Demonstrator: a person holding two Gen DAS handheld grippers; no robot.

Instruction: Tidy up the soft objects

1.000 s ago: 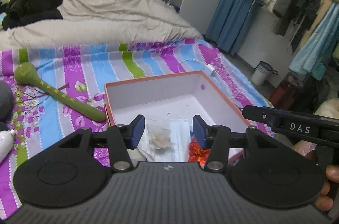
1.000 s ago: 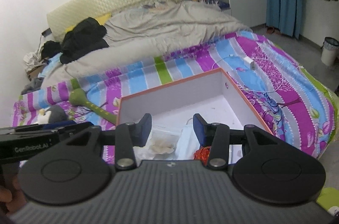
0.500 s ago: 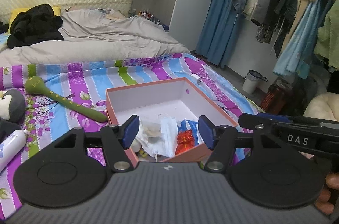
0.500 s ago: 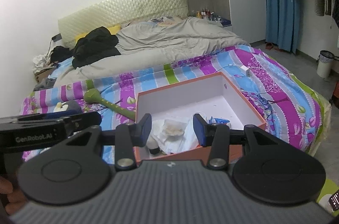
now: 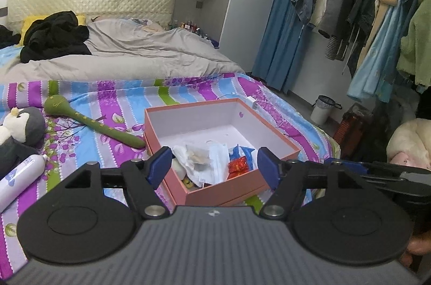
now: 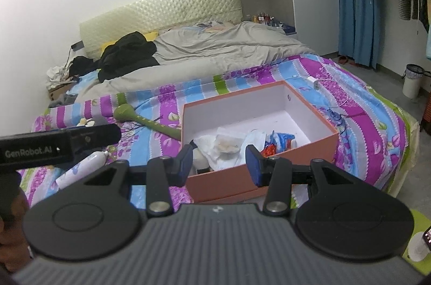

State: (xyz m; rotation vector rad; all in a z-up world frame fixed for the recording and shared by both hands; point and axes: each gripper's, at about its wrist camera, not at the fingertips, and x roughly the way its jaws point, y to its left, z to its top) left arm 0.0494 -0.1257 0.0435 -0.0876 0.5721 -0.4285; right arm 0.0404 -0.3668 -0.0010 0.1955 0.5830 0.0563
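An open orange box (image 5: 277, 142) (image 6: 323, 134) lies on the striped bedspread. It holds white face masks (image 5: 212, 158) (image 6: 229, 147), a red packet (image 5: 238, 166) (image 6: 269, 149) and a blue packet (image 5: 246, 151) (image 6: 282, 138). A green soft mallet (image 5: 94, 123) (image 6: 150, 122) lies left of the box. A penguin plush (image 5: 18, 128) sits at the far left, with a white bottle (image 5: 18, 177) (image 6: 83, 167) beside it. My left gripper (image 5: 214, 167) is open and empty, held back from the box. My right gripper (image 6: 219, 162) is open and empty, also in front of the box.
A grey duvet (image 5: 129, 56) and black clothes (image 5: 54, 34) cover the far bed. A charger with cable (image 5: 253, 103) lies behind the box. Hanging clothes (image 5: 363, 15) and a bin (image 5: 322, 110) stand on the right. The bed edge drops to the floor at right.
Both grippers have pulled back and up from the box, so more of the bed, the penguin and the bottle show. Both stay open and empty; the left jaws widened.
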